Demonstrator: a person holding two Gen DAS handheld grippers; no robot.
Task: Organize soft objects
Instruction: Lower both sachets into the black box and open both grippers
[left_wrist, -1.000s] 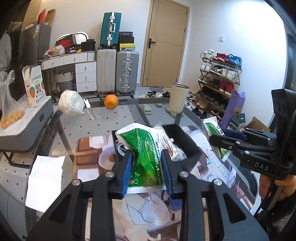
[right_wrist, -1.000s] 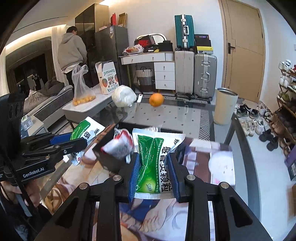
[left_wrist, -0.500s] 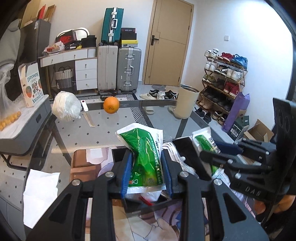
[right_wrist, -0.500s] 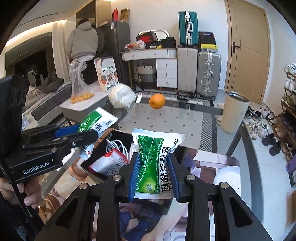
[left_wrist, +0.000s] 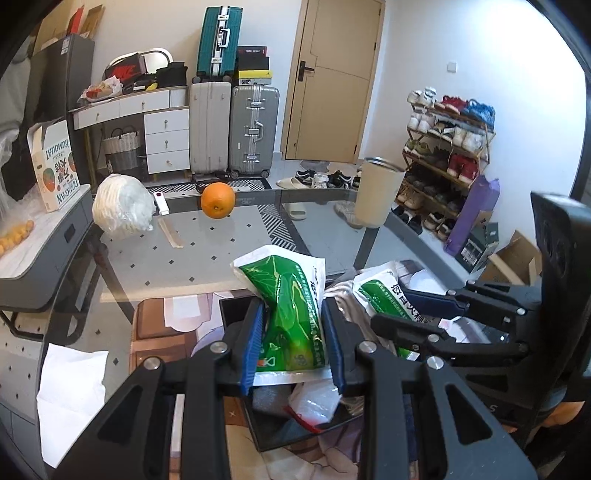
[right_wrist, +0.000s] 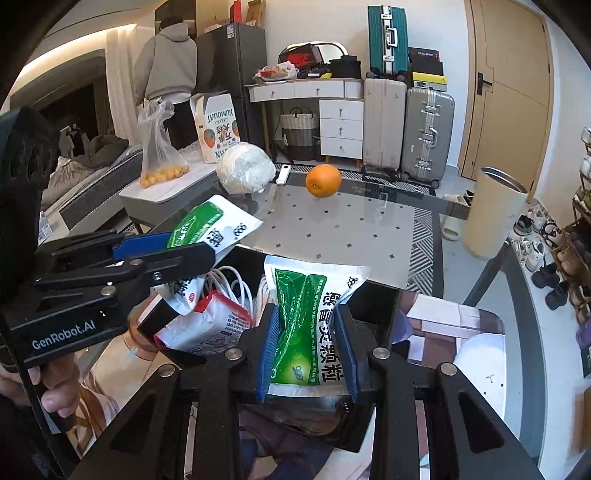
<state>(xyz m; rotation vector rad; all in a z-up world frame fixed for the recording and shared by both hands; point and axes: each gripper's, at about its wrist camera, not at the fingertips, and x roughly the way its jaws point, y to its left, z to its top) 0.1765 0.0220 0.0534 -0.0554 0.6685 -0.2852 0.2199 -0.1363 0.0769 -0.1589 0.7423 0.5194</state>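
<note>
Both grippers, left gripper (left_wrist: 293, 343) and right gripper (right_wrist: 308, 350), clamp green sachets above black box (left_wrist: 236, 314) holding packets.

A box (right_wrist: 369, 317) sits on the table (right_wrist: 369, 236), packets (right_wrist: 207, 328) and cables (right_wrist: 232, 280) in it; behind it, an orange (right_wrist: 323, 181), with a bag (right_wrist: 245, 168) left of it.

Each camera sits just behind its own two fingers and looks forward and down, very close to the black box (left_wrist: 236, 317) on the glass table (left_wrist: 207, 254). The left view sees the box from its left side. The right view sees the box (right_wrist: 373, 295) from its right side. Both share the box, the orange (left_wrist: 218, 200) beyond it, the suitcases and the door; the picture edges bend, maybe hiding more.
</note>
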